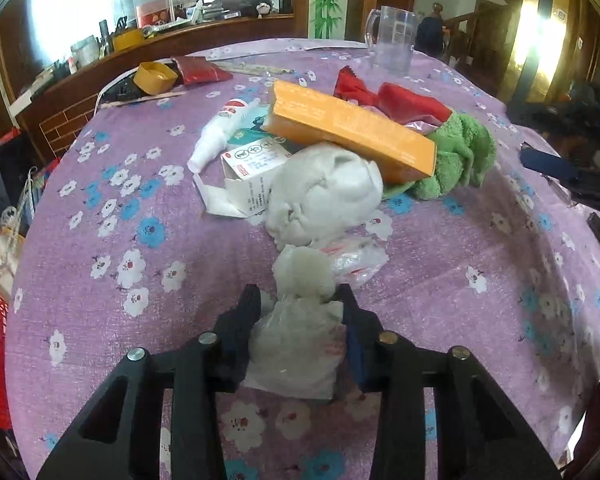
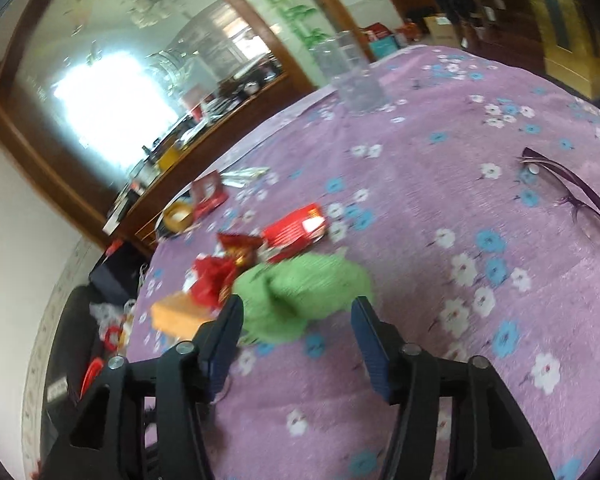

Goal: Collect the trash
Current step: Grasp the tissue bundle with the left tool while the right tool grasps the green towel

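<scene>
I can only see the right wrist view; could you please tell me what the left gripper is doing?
Observer: The left gripper is shut on a crumpled plastic bag.
Operator: Thank you. What lies just beyond that bag?
Observer: A big wad of white paper, resting against the orange box.
Operator: Is anything else beside the wad?
Observer: Yes, a small white carton with its flap open.
</scene>
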Demonstrator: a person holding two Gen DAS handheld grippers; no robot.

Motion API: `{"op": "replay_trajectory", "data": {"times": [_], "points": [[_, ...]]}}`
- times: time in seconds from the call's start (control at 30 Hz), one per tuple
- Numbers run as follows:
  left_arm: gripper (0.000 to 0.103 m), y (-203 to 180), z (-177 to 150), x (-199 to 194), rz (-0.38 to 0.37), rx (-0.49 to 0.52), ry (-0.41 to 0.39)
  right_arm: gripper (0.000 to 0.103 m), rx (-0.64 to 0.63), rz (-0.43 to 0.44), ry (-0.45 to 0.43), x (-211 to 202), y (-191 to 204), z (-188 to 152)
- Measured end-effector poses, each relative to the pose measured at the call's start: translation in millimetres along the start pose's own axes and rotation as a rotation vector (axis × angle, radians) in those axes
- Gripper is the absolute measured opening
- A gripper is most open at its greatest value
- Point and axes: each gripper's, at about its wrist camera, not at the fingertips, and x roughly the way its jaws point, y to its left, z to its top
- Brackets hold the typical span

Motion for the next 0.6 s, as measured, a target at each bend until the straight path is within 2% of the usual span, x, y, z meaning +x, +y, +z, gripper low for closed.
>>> {"op": "replay_trajectory", "data": {"times": [0.23,0.37,0.4,0.43,0.53,0.6], "points": [[0.032,6,-5,-12,-0.010,-0.007,-0.031,0.067,0.106,0.044,0.057,41,-15,7],[0.032,10,-9,-14,-0.014,-0.019,-0.035,0.067,0.084,0.091,0.081,57,-4,2],[0.032,11,-10,-15,-0.015,-0.023,-0.039,0.061,0.061,0.114,0.086,58,3,0],[0.032,12,-10,-16,-0.015,-0.027,-0.041,0.041,0.037,0.130,0.082,56,8,-3],[0.032,14,-14,-21,-0.024,-0.041,-0.052,0.016,-0.047,0.123,0.051,46,24,-8],[0.032,14,-15,-26,-0.022,-0.042,-0.064,0.013,-0.071,0.137,0.033,35,28,-13]]}}
